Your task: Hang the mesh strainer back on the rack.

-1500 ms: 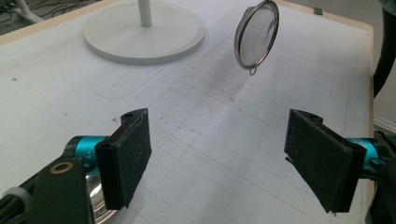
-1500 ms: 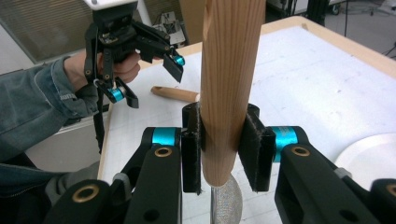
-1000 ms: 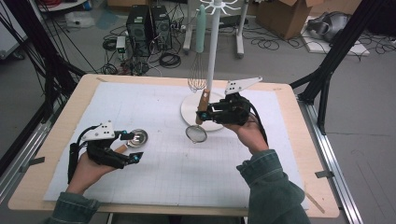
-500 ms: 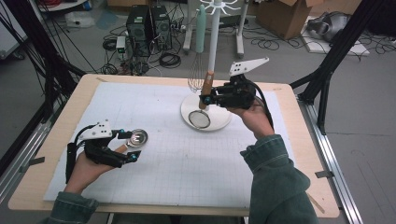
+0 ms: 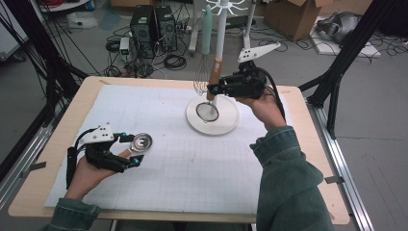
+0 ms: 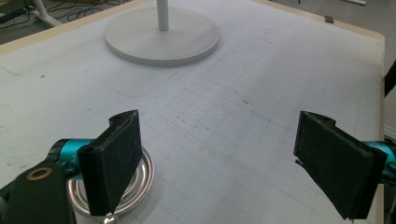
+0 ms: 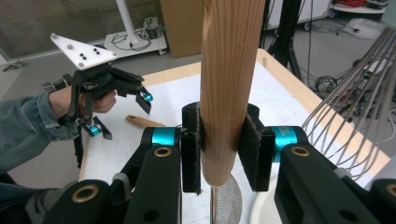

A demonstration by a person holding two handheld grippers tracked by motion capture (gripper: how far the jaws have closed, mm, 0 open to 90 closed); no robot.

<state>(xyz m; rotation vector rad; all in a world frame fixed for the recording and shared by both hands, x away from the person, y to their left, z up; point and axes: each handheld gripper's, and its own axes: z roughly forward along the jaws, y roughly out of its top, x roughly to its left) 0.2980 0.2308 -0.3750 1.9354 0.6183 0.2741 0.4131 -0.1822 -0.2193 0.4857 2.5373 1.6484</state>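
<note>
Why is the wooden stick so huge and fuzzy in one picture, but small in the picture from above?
In the right gripper view the wooden handle sits right at the camera, so it looms large and slightly soft; in the high view the same handle is far off, small and a bit grainy; in the left gripper view the shiny metal cup shows bright glare rings.

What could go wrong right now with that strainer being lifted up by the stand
The strainer hangs from the right gripper, clamped on its wooden handle close beside the whisk on the stand; its mesh could snag the wires or knock the pole. The left gripper, whose jaws have just been opening, sits beside a small metal cup, which it could nudge.
</note>
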